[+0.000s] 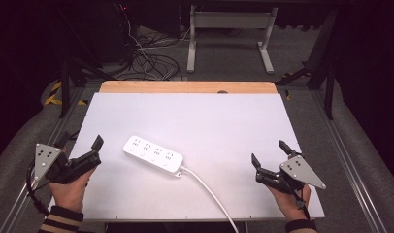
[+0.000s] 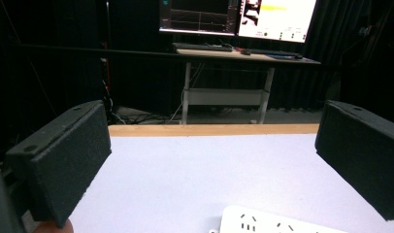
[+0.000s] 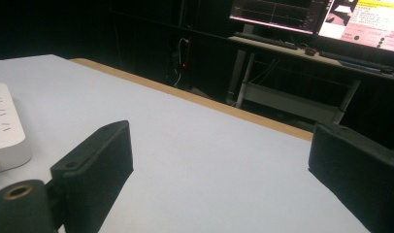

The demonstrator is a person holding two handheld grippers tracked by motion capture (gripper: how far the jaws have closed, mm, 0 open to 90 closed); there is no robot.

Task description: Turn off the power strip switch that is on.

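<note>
A white power strip (image 1: 154,154) lies flat on the white table (image 1: 209,116), left of centre, and its white cable (image 1: 209,191) runs off toward the near edge. My left gripper (image 1: 80,141) is held at the near left, open and empty, just left of the strip. In the left gripper view the jaws stand wide apart around my left gripper (image 2: 214,160), with the power strip (image 2: 272,223) low between them. My right gripper (image 1: 270,153) sits at the near right, open and empty. In the right gripper view my right gripper (image 3: 224,165) points across bare table, with the power strip (image 3: 6,128) far to the left.
A wooden strip (image 1: 188,87) edges the table's far side. Beyond it stands a desk frame (image 1: 229,34) with loose cables (image 1: 151,60) on the floor. Monitors (image 2: 234,17) sit on that desk. Metal rails (image 1: 352,165) run along both sides of the table.
</note>
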